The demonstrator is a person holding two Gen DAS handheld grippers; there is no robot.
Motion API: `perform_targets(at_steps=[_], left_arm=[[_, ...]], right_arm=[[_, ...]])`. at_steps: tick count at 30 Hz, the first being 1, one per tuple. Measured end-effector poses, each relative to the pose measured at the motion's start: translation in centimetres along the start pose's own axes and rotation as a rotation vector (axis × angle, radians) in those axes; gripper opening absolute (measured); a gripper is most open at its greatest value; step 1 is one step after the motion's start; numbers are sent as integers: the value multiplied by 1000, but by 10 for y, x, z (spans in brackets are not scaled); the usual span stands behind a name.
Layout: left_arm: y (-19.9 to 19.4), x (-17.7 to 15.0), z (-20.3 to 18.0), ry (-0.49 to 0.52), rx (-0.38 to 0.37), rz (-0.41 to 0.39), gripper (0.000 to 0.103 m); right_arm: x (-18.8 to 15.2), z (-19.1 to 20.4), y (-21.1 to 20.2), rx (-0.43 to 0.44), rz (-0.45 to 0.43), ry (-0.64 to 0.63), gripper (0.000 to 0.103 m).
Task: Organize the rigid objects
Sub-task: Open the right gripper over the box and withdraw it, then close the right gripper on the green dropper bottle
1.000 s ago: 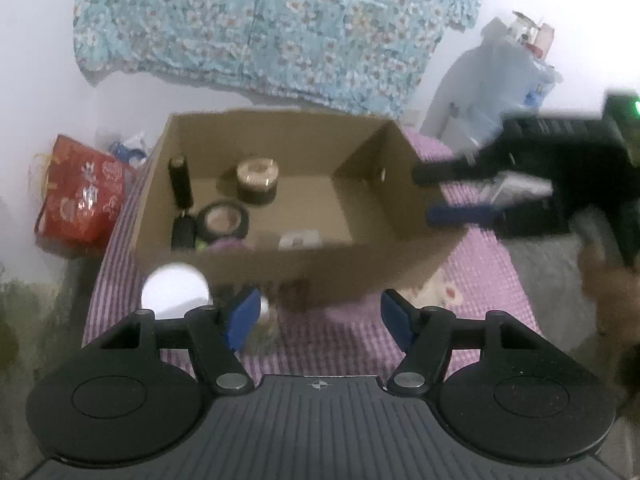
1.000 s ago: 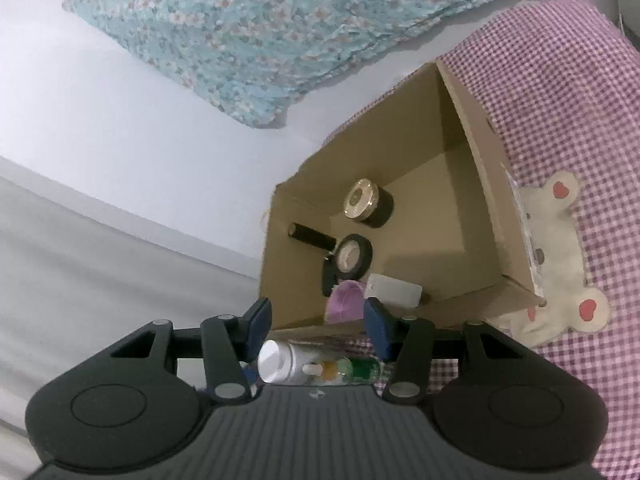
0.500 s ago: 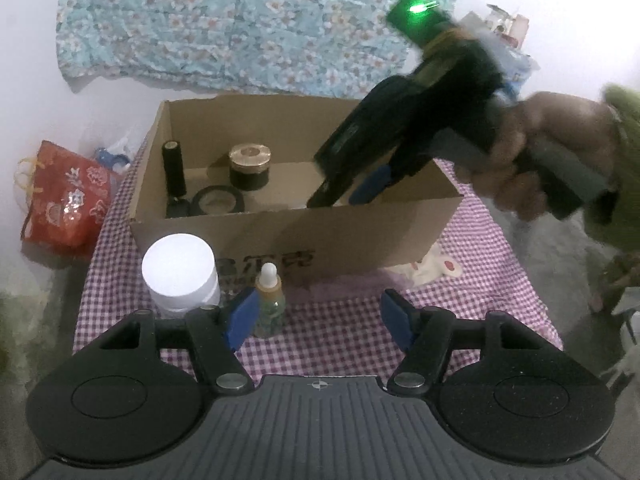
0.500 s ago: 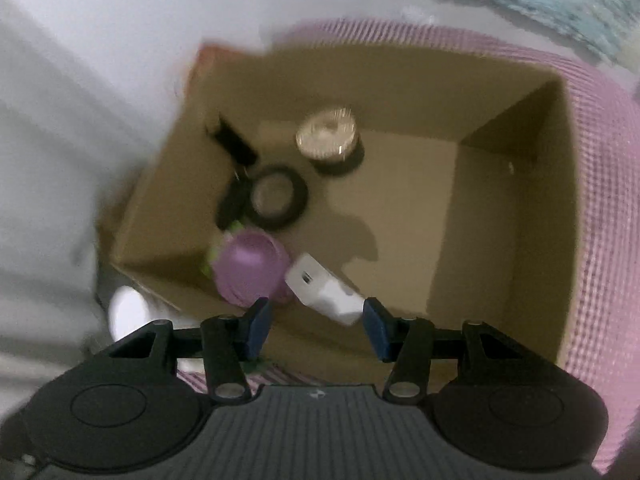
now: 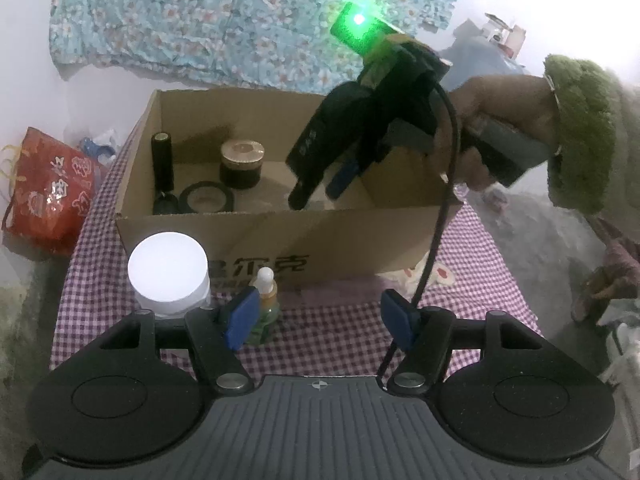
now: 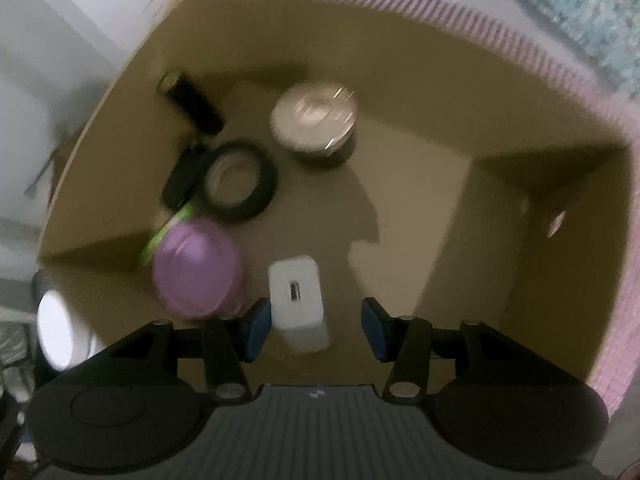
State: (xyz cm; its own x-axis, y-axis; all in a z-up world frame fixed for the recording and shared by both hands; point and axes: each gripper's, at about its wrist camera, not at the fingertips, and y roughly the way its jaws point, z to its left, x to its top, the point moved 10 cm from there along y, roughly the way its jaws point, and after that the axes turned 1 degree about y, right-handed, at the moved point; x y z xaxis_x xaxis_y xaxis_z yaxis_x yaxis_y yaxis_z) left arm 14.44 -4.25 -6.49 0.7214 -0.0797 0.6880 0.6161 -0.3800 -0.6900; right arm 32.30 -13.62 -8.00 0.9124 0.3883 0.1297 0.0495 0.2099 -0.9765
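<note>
An open cardboard box (image 5: pixel 320 236) stands on a purple checked cloth. It holds a black tube (image 6: pixel 192 100), a dark jar with a metallic lid (image 6: pixel 314 120), a black round compact (image 6: pixel 236 184), a purple round container (image 6: pixel 198 266) and a white block (image 6: pixel 296 292). My right gripper (image 6: pixel 316 320) points down into the box, open, with the white block below it near its left finger. In the left wrist view the right gripper (image 5: pixel 320 194) hangs over the box's right half. My left gripper (image 5: pixel 319 314) is open and holds nothing. It hovers before the box, with a small dropper bottle (image 5: pixel 266 292) beside its left finger.
A white-lidded jar (image 5: pixel 168 272) stands outside the box at its front left corner. A red bag (image 5: pixel 44 192) lies left of the cloth. A hand in a green fuzzy sleeve (image 5: pixel 576 132) holds the right gripper, and its cable (image 5: pixel 436 240) hangs down. Floral fabric (image 5: pixel 240 20) hangs behind.
The right gripper swung in from the right to above the box and tipped downward into it. The left gripper sank slightly toward the cloth.
</note>
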Motion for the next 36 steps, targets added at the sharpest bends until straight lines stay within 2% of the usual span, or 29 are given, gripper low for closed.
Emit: perform_targets(at_steps=[7,14,17,24,29,32,36], left_arm=[[-2,-2,-2,-1,1,0,67],[-6,-2,-2,-21,8,-11,67],[-10,-1,-2,-30,19,-21,67],[-12,-1,2,7,83,-40,69],[-1,-6,-3,81,153,-46,66],[4,-9,-8,123,183,-55,61],[11,-16,-11,168,220,-72,56]], right_arm=[[14,-29,-21,-2,-95,102,52],[-6,-42,-36,15,-131,171,52],[-14,-38,-42,64,-169,214,52],[-59,-8,-92,244,-335,257,53],[-100,25,-98,394,-396,271,53],[-109,45,-90,369,-435,193,53],[-112,71,-72,341,-427,67,53]])
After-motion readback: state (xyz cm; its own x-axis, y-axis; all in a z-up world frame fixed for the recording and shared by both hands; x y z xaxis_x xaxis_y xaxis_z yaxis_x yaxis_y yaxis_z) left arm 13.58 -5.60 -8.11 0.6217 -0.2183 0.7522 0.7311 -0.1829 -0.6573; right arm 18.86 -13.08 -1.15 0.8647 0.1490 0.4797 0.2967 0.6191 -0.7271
